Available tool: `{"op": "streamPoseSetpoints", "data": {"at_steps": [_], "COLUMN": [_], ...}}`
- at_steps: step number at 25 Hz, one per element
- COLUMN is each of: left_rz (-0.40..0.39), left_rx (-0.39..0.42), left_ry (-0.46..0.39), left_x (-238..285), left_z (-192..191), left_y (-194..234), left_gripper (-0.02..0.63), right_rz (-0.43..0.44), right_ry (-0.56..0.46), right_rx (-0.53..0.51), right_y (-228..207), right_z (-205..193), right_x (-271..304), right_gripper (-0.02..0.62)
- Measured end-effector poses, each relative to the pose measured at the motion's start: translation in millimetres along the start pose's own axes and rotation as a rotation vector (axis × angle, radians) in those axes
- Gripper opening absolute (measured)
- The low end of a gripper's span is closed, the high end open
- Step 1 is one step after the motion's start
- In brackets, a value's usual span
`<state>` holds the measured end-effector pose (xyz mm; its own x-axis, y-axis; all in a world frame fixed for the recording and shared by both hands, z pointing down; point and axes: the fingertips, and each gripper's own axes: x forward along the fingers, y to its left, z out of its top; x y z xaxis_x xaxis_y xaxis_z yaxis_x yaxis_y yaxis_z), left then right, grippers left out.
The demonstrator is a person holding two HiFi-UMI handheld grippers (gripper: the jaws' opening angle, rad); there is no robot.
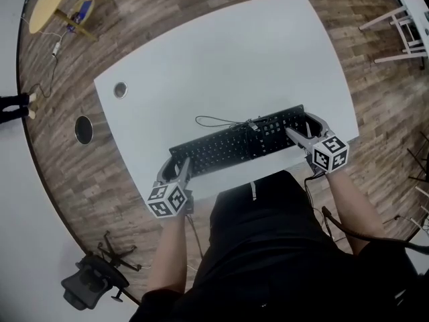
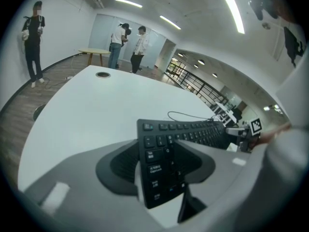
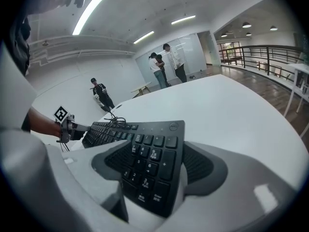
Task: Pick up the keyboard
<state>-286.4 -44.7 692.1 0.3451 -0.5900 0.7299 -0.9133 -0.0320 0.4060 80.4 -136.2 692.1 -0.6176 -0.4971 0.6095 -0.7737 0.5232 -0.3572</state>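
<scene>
A black keyboard (image 1: pixel 234 143) lies across the near part of the white table (image 1: pixel 221 52), with its thin cable (image 1: pixel 214 121) curling behind it. My left gripper (image 1: pixel 175 166) is at the keyboard's left end. In the left gripper view that end of the keyboard (image 2: pixel 193 129) sits between the pads, which close on its front and back edges. My right gripper (image 1: pixel 301 126) is at the number-pad end. In the right gripper view the keyboard (image 3: pixel 154 153) fills the gap between both pads.
The table has a round grommet hole (image 1: pixel 120 90) at its far left. An office chair (image 1: pixel 90 284) stands on the wood floor at the lower left, a round yellow table (image 1: pixel 47 2) at the upper left. People (image 2: pixel 128 42) stand far off across the room.
</scene>
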Motion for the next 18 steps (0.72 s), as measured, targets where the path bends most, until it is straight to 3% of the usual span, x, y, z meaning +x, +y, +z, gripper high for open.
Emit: {"op": "streamPoseSetpoints", "data": {"at_steps": [11, 18], "left_rz": [0.018, 0.013], "left_rx": [0.017, 0.056], "left_ry": [-0.052, -0.112], "left_x": [-18.5, -17.5], "left_z": [12.9, 45.1], "left_y": [16.4, 10.1], "left_gripper": [0.225, 0.225], "right_rz": [-0.023, -0.037], "right_ry": [-0.082, -0.138], "right_rx": [-0.009, -0.044], "right_y": [19.4, 16.3], "right_z": [19.4, 46.3], "right_x": [9.5, 8.2], "right_gripper": [0.331, 0.327]}}
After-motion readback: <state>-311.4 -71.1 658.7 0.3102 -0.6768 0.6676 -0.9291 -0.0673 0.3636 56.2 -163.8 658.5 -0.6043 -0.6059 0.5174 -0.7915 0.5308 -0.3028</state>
